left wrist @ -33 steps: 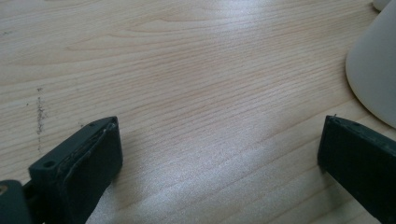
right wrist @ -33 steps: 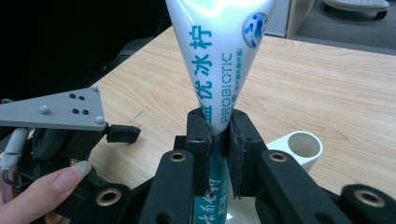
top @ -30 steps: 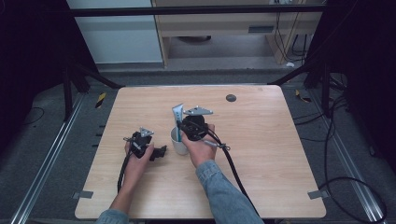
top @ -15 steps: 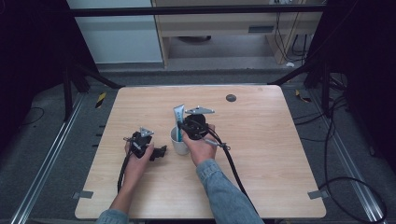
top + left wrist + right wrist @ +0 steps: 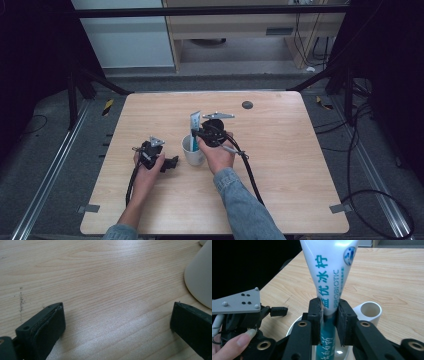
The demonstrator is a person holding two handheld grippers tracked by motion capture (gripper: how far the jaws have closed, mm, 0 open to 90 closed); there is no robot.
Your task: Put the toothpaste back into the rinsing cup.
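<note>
Right gripper view first: what have you got in hand? (desk)

My right claw (image 5: 329, 315) has its two black pads on either side of a white-and-blue soft plastic toothpaste tube (image 5: 329, 270). They sit low on its body, where the print turns teal. The jaws have just been opening a little, but the tube is between them and both pads look to be against it. It stands nearly upright, with its lower end down inside the round white cup (image 5: 292, 328) and its flat crimped end up. (me)

How do you expect it to handle? (desk)

I judge it light and squashy. The skin is glossy, so it could slide through the pads or buckle if I pinch the broad, flatter upper part. I would take it where I have it now, on the rounder and firmer stretch near the cap end, and keep the squeeze modest. The cup looks hard and heavier, probably ceramic, and a sideways tug on the tube could tip it. (me)

And the other hand? (desk)

In the left gripper view my left claw (image 5: 117, 315) is spread wide with nothing between the pads. It lies low over the pale wooden bench (image 5: 100, 277), just beside the cup's wall. Farther off, in the high view, a small dark disc (image 5: 247, 105) lies near the bench's far edge, well apart from everything else. (me)
</note>
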